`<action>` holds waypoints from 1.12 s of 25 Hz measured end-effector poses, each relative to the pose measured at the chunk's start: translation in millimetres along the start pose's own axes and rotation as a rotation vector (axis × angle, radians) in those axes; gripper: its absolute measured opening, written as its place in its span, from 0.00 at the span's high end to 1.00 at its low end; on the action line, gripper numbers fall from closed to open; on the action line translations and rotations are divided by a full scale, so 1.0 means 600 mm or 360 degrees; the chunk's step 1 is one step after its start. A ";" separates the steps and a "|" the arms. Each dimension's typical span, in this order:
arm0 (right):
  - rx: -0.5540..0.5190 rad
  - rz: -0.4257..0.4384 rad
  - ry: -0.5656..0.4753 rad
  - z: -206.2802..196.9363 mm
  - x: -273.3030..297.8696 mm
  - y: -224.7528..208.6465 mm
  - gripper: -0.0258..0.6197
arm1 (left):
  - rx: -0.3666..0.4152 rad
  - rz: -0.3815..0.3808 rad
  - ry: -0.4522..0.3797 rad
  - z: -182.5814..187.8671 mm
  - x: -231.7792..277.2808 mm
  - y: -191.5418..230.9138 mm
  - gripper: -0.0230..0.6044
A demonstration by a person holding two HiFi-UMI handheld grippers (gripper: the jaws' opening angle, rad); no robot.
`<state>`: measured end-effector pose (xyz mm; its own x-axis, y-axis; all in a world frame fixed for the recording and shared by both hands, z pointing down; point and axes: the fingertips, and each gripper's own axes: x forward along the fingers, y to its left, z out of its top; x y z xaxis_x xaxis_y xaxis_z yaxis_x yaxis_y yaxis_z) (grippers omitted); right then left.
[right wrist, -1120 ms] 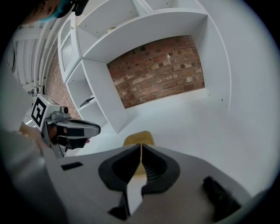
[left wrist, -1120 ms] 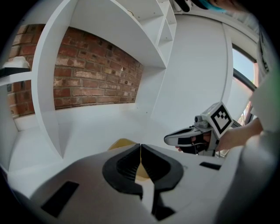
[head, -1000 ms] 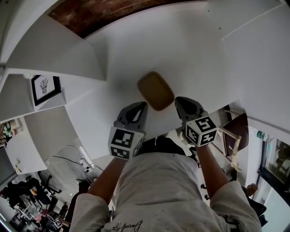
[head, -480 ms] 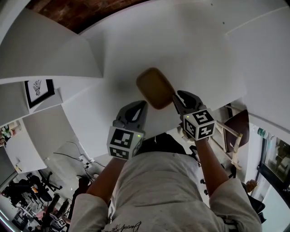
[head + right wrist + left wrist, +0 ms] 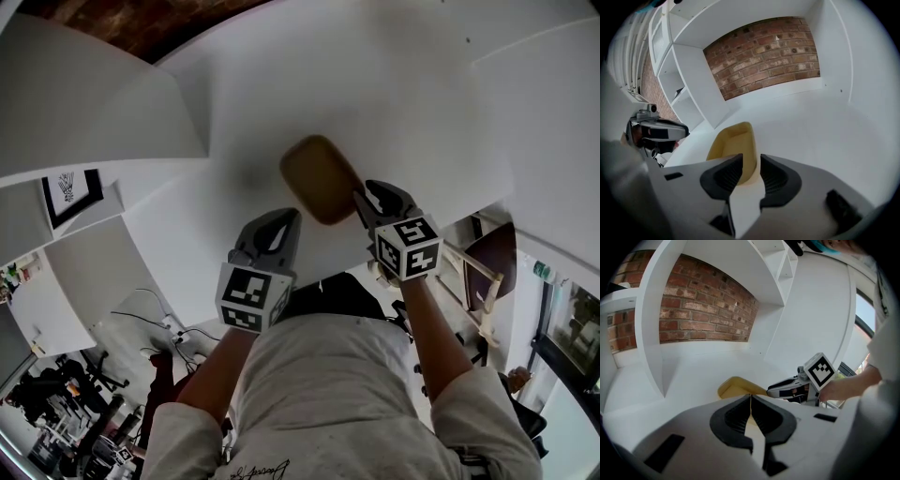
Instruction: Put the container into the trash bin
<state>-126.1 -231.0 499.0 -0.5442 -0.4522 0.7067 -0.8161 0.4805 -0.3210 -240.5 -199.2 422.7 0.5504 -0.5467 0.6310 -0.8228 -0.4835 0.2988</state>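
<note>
A tan, shallow container (image 5: 321,178) lies on the white counter (image 5: 412,112). My right gripper (image 5: 362,200) is at its near right corner, and in the right gripper view its jaws stand narrowly apart, closed on the container's (image 5: 733,145) near wall and rim. My left gripper (image 5: 283,228) hovers just short of the container's near left side; its jaws touch, with nothing between them. In the left gripper view the container (image 5: 733,386) shows beyond the shut jaws, with the right gripper (image 5: 787,389) beside it. No trash bin is in view.
A brick back wall (image 5: 764,49) and white shelf partitions (image 5: 691,79) enclose the counter. A white upright panel (image 5: 651,333) rises to the left. Beyond the counter's near edge I see a wooden chair (image 5: 487,272) and a room below.
My right gripper has moved forward to the container's near right corner and closed on its rim. The left gripper has barely shifted.
</note>
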 end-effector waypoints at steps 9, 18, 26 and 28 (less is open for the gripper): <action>0.0026 0.0008 0.0050 -0.009 0.017 -0.009 0.78 | -0.0022 0.0008 0.0019 -0.009 0.001 0.008 0.93; 0.0030 -0.0007 0.0083 -0.014 0.027 -0.013 0.86 | -0.0038 0.0026 0.0021 -0.010 0.002 0.013 0.93; 0.0062 -0.0051 0.0069 -0.010 0.021 -0.021 0.90 | -0.0070 0.0043 0.0024 -0.016 0.000 0.019 0.93; 0.0065 -0.0054 0.0065 -0.009 0.018 -0.023 0.90 | -0.0071 0.0042 0.0020 -0.015 0.001 0.017 0.93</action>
<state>-119.5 -238.8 514.5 -0.5085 -0.4362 0.7424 -0.8416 0.4341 -0.3214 -250.2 -198.1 432.7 0.5267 -0.5499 0.6482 -0.8427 -0.4379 0.3133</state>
